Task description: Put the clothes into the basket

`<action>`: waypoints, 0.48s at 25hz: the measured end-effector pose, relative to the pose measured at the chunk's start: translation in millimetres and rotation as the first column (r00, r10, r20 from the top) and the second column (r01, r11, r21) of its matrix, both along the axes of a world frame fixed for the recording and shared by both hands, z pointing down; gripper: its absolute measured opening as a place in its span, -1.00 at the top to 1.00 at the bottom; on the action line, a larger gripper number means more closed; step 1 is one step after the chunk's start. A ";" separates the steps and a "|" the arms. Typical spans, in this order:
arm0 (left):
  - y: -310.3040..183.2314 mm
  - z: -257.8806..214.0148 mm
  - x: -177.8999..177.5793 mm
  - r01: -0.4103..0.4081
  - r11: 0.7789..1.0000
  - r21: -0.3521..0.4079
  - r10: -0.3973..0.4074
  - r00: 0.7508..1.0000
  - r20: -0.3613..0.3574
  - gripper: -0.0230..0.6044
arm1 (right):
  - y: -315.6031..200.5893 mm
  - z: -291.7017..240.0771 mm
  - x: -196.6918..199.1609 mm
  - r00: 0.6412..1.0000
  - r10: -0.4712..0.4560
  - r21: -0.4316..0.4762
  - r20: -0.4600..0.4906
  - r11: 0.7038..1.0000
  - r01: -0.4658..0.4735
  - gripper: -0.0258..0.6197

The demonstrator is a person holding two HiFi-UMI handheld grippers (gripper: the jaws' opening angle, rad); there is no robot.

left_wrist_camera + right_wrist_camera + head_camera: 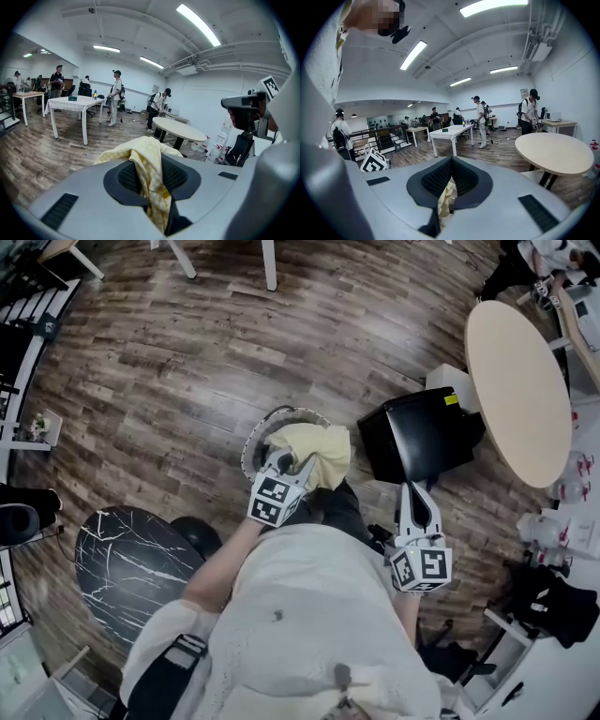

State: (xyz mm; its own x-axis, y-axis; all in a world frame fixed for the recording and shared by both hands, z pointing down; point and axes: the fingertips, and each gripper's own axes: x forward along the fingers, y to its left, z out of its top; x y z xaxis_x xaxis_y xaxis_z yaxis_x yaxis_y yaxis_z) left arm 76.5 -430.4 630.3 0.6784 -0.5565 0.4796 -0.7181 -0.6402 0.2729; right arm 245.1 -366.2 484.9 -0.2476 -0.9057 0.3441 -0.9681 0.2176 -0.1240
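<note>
Left tool [148, 178] pinching yellow cloth [317, 451] over wire basket [251, 441]; centre it, release inside rim. Right tool [449, 180] pressed together, idle at right.

Wide wooden floor [187, 324] free beyond the basket [255, 435], black bulky object [417, 432] close at its right, round surface [520, 390] farther right, dark marbled surface [131, 559] at left.

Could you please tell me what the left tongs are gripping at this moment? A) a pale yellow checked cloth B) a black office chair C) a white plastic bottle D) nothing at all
A: in the left gripper view the pale yellow checked cloth is pinched between the pads of the left tongs, above the round wire basket.
</note>
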 end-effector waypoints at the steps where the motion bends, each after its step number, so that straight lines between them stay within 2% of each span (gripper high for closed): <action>1: 0.2 5.3 -0.1 0.004 1.000 -0.011 -0.004 1.000 0.007 0.61 | -1.0 -0.6 1.5 1.000 -0.003 0.002 -0.003 1.000 0.003 0.89; 12: -3.8 65.8 -2.2 0.043 0.992 -0.119 -0.032 0.995 0.093 0.61 | -0.6 3.7 24.5 0.999 0.037 -0.010 0.000 0.999 -0.037 0.89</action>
State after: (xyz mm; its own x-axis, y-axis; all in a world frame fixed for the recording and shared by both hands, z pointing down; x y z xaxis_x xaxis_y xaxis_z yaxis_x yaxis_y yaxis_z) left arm 74.3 -434.2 696.1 0.6090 -0.5150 0.6033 -0.7661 -0.5789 0.2792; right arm 269.6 -366.8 488.5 -0.2144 -0.9105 0.3536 -0.9754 0.1807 -0.1261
